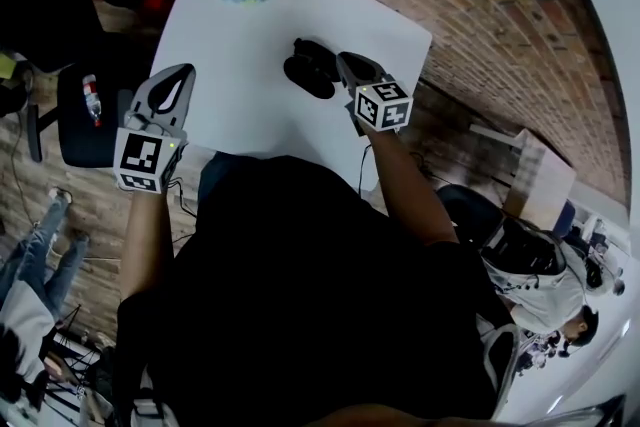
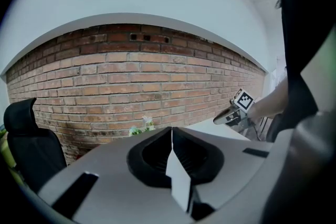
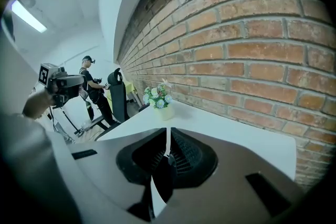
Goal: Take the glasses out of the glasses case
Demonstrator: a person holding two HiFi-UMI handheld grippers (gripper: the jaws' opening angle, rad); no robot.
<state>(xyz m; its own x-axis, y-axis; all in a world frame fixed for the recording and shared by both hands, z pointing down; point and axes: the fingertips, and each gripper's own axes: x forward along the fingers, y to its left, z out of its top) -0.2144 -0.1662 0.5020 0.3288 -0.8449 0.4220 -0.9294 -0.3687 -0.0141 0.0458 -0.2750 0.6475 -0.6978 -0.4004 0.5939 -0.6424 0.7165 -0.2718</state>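
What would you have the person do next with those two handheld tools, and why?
Probably ease the right gripper onto the dark glasses case on the white table, jaws spread wider. Its tips sit beside the case with only a slit between them; the left gripper hangs away at the table's edge.

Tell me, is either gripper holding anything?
No. The left gripper is shut and empty; the right gripper, barely open, is at the glasses case.

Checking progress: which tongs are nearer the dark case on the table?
The right tongs, just beside the case; the left tongs hang back by the table's left edge.
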